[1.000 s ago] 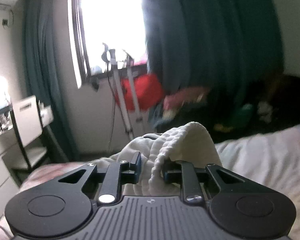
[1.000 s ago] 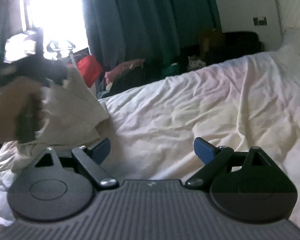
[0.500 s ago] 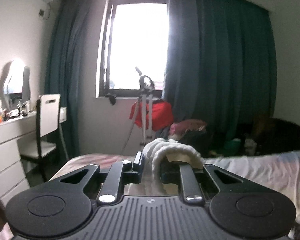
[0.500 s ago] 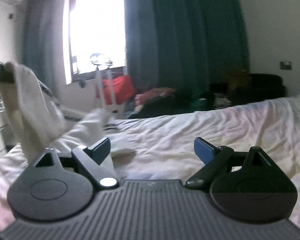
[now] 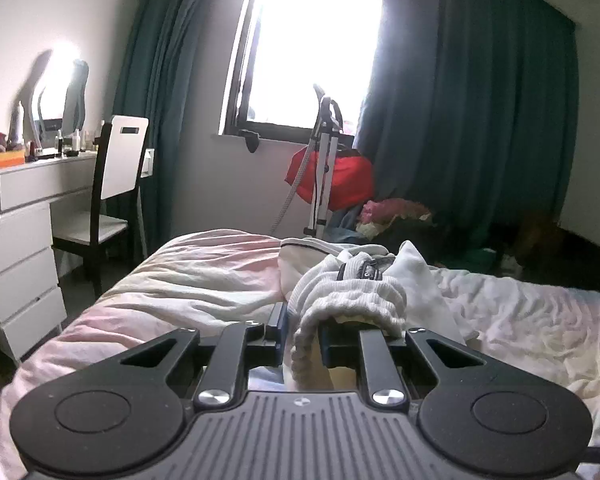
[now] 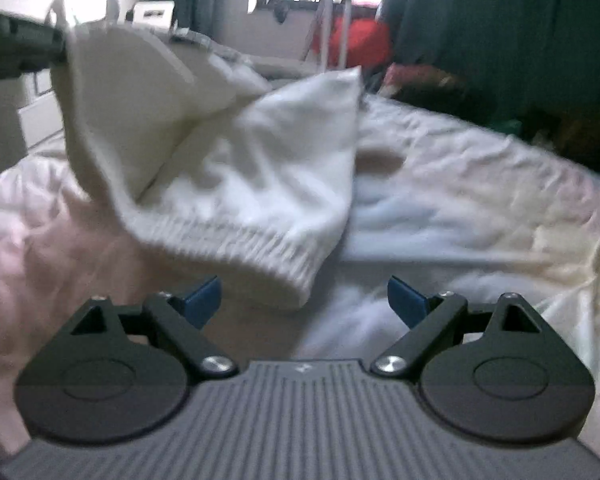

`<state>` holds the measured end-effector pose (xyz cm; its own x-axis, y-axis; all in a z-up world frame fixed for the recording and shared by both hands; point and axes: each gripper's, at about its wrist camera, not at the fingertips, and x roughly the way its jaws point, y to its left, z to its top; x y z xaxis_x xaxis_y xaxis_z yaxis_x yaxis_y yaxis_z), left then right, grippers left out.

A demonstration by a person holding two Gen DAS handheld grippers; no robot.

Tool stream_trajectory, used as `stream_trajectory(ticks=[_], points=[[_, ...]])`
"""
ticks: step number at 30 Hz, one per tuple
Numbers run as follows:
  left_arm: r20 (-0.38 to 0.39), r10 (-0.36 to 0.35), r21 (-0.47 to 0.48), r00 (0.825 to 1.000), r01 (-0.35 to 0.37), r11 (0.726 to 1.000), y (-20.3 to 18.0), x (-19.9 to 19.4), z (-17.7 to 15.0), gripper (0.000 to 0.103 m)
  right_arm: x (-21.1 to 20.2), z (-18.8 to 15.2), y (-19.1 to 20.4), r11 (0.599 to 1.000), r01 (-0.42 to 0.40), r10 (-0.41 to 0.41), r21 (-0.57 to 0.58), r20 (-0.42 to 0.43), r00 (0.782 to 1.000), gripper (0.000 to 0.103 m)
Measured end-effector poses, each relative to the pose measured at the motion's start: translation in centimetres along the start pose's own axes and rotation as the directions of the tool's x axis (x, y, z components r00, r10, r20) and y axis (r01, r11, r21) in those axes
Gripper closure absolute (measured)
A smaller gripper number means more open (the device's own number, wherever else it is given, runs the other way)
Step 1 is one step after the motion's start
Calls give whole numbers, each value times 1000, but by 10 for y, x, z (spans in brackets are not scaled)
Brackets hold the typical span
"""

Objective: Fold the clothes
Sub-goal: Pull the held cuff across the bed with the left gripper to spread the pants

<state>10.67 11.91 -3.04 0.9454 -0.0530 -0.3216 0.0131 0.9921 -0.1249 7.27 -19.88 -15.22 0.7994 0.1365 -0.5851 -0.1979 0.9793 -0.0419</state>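
A white knitted garment [image 5: 352, 300] with a ribbed hem is pinched in my left gripper [image 5: 302, 334], which is shut on its edge and holds it above the bed. In the right wrist view the same garment [image 6: 236, 168] hangs from the left gripper [image 6: 20, 46] at the upper left, its ribbed hem drooping just ahead of my right gripper [image 6: 304, 300]. The right gripper is open and empty, its blue pads [image 6: 204, 300] apart below the hem.
The bed [image 5: 188, 280] has a crumpled white and pinkish sheet. A white dresser [image 5: 24, 220] and a chair [image 5: 112, 184] stand to the left. A stand with a red bag [image 5: 332, 176] and a pile of clothes [image 5: 396, 216] lie by the window and dark curtains.
My left gripper has lowered with the garment, which now drapes towards the bed. My right gripper has moved in close under the garment's hanging hem, still open.
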Motion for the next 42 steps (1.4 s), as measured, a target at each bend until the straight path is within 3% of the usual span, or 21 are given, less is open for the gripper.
stream_trajectory(ticks=[4, 7, 11, 13, 14, 15, 19, 23, 25, 29, 33, 36, 38, 40, 42], points=[[7, -2, -51, 1000, 2, 999, 5, 16, -1, 85, 13, 3, -8, 996, 1, -3, 92, 19, 1000, 12], [9, 17, -94, 1000, -16, 995, 13, 24, 0, 85, 32, 2, -10, 990, 17, -15, 140, -18, 1000, 33], [-1, 32, -131, 999, -32, 991, 24, 31, -1, 85, 55, -1, -4, 988, 18, -9, 154, -62, 998, 34], [-1, 32, -156, 999, -32, 987, 31, 33, -2, 85, 50, 2, -2, 990, 16, -14, 140, -16, 1000, 46], [0, 29, -170, 1000, -29, 985, 35, 34, -3, 85, 47, 4, 0, 991, 15, -16, 133, 10, 1000, 68], [1, 27, -183, 1000, -26, 983, 39, 35, -3, 86, 42, 6, 1, 993, 18, -22, 115, 36, 999, 80], [21, -13, -211, 1000, 17, 977, 52, 34, -4, 86, 16, 16, 10, 999, 43, -45, 21, 152, 987, 86], [16, -50, -253, 999, 52, 966, 60, 28, -3, 86, -27, 24, 22, 994, 60, -34, -87, 274, 961, 86], [-10, -41, -259, 999, 37, 965, 63, 28, -3, 85, -44, 25, 27, 993, 41, -9, -114, 274, 962, 86], [-126, -27, -267, 992, -7, 964, 72, 38, -11, 85, -37, 15, 25, 996, -42, 50, -84, 106, 993, 84], [-209, -48, -333, 977, -25, 943, 87, 45, -18, 83, -15, 7, 22, 996, -73, 73, -42, -18, 997, 81], [-249, -39, -345, 968, -51, 937, 94, 39, -16, 67, -13, 12, 10, 993, -115, 117, 32, -60, 991, 76], [-257, -36, -340, 966, -56, 939, 95, 31, -13, 50, -13, 14, 3, 985, -153, 160, 75, -101, 982, 75], [-267, -33, -342, 963, -63, 938, 95, 22, -8, 38, -14, 13, -4, 967, -218, 234, 130, -129, 964, 63], [-273, -29, -347, 962, -71, 935, 95, 14, -4, 26, -17, 11, -10, 938, -287, 316, 196, -140, 938, 31]])
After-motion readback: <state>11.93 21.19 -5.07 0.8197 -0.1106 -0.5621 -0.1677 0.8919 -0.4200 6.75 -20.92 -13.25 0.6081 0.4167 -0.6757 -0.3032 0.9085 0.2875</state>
